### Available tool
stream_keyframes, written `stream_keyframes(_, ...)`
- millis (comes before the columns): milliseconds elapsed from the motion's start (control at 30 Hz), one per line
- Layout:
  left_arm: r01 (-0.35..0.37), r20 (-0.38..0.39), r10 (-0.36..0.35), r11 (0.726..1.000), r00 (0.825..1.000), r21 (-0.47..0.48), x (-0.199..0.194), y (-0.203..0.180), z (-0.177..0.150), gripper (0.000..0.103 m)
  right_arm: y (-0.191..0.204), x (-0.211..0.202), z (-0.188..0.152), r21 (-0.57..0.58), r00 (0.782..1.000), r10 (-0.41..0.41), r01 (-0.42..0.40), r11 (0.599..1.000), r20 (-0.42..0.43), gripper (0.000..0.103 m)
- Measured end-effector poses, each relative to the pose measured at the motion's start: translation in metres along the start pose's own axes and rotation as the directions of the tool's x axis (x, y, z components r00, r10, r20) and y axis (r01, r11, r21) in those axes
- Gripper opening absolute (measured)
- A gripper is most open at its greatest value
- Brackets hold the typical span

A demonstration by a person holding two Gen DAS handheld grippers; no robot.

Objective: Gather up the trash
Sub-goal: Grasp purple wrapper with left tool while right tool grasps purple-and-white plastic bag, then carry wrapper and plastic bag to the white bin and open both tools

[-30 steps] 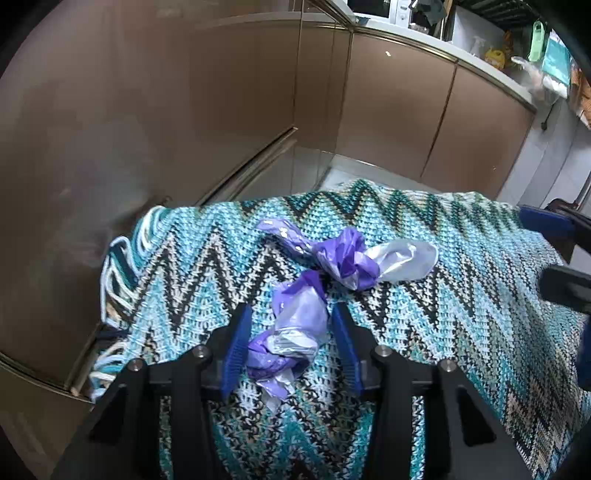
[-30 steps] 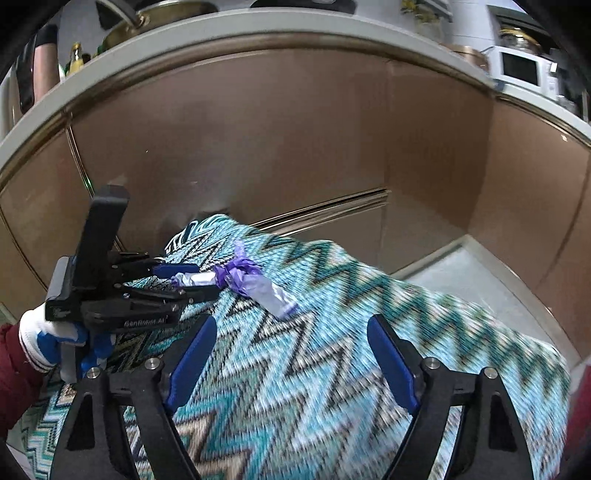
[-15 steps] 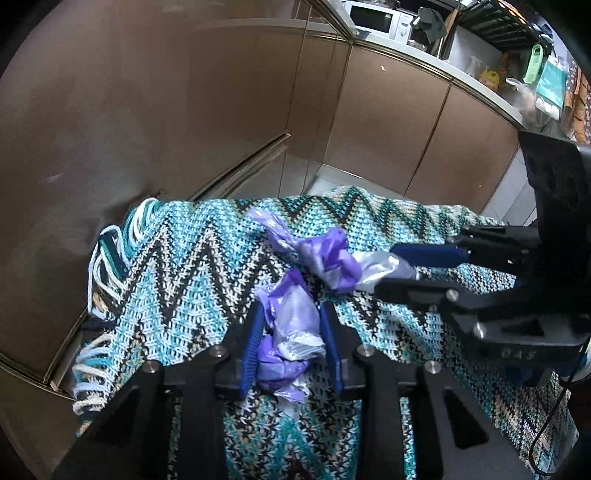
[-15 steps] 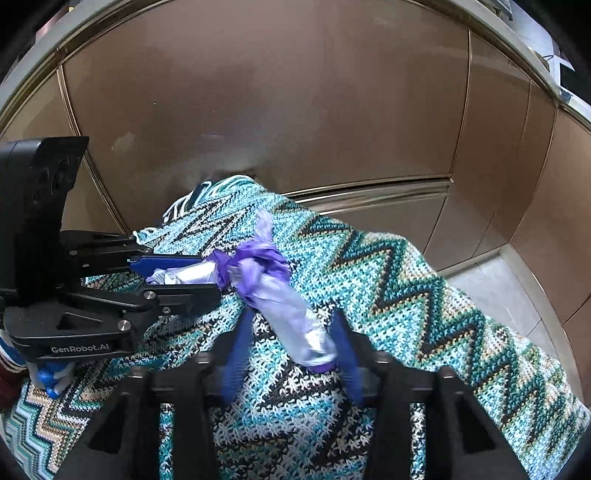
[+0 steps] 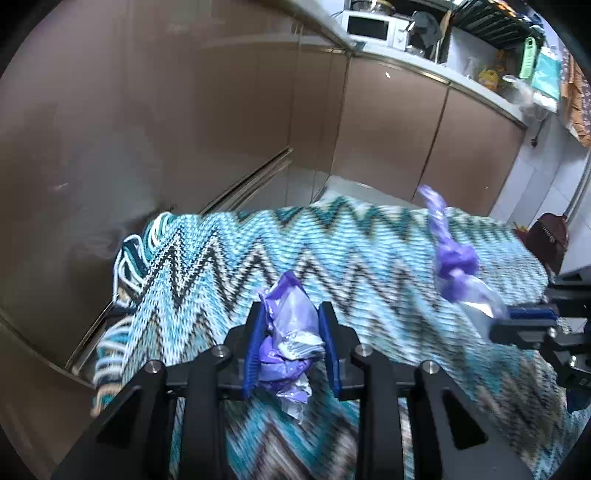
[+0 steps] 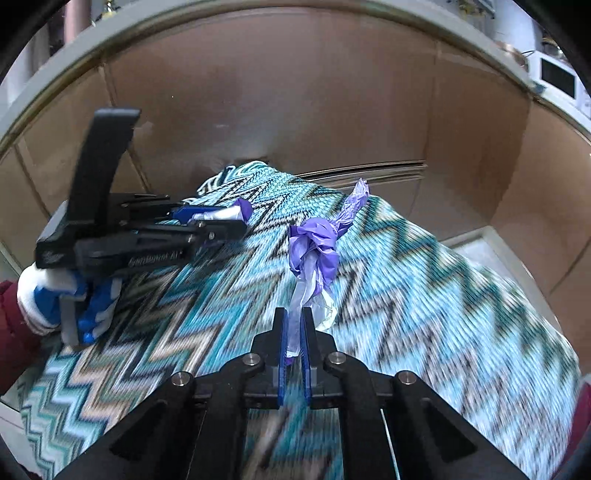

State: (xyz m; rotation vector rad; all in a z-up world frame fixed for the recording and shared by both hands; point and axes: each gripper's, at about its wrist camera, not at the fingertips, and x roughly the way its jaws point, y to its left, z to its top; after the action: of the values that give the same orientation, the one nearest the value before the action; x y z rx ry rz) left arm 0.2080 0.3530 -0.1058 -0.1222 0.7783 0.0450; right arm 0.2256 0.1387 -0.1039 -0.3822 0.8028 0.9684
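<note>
My left gripper (image 5: 291,332) is shut on a crumpled purple and silver wrapper (image 5: 290,332), held above the zigzag blanket (image 5: 221,266). My right gripper (image 6: 294,332) is shut on the end of a long twisted purple wrapper (image 6: 314,251), which hangs up off the blanket (image 6: 424,288). In the left wrist view the long wrapper (image 5: 452,258) and the right gripper (image 5: 528,319) show at the right. In the right wrist view the left gripper (image 6: 221,221) shows at the left with its wrapper (image 6: 221,213).
Brown cabinet fronts (image 5: 184,110) stand close behind the blanket. A counter with a microwave (image 5: 369,24) and clutter runs above. Pale floor (image 6: 476,251) shows beside the blanket's far edge.
Both grippers closed on their wrappers and lifted them off the blanket. The right gripper has drawn away to the right with the long wrapper.
</note>
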Motion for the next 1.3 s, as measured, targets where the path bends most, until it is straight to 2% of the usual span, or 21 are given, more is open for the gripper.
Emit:
stream_keyframes(167,-0.008,0.066,0.005,0.999,0.998,0.04,-0.058,-0.037,-0.012,0.027,0.014,-0.067,-0.039,0.021,0.998,-0.048,0.047,0.999,0.044,0.007)
stream_keyframes(367,-0.041,0.146,0.023,0.992,0.989,0.123,-0.127,-0.104,-0.039,0.027,0.032,-0.148,-0.088,0.085,0.988,-0.1,0.09,0.992,0.116,0.007)
stream_keyframes(533,-0.06,0.221,0.018,0.981,0.975,0.185,-0.177,-0.162,-0.06,0.027,0.048,-0.208,-0.129,0.121,0.974,-0.155,0.136,0.983,0.165,0.007)
stream_keyframes(700,-0.035,0.257,-0.028,0.971,0.966,0.236,-0.214,-0.21,-0.075,0.027,0.054,-0.259,-0.165,0.169,0.953,-0.218,0.184,0.968,0.208,0.007)
stream_keyframes(967,-0.012,0.271,-0.092,0.933,0.958,0.36,-0.239,-0.279,-0.09,0.027,0.039,-0.318,-0.213,0.272,0.913,-0.309,0.237,0.933,0.265,0.007)
stream_keyframes(1300,0.011,0.236,-0.144,0.873,0.961,0.488,-0.234,-0.367,-0.091,0.027,0.004,-0.346,-0.263,0.404,0.88,-0.376,0.243,0.882,0.291,0.007)
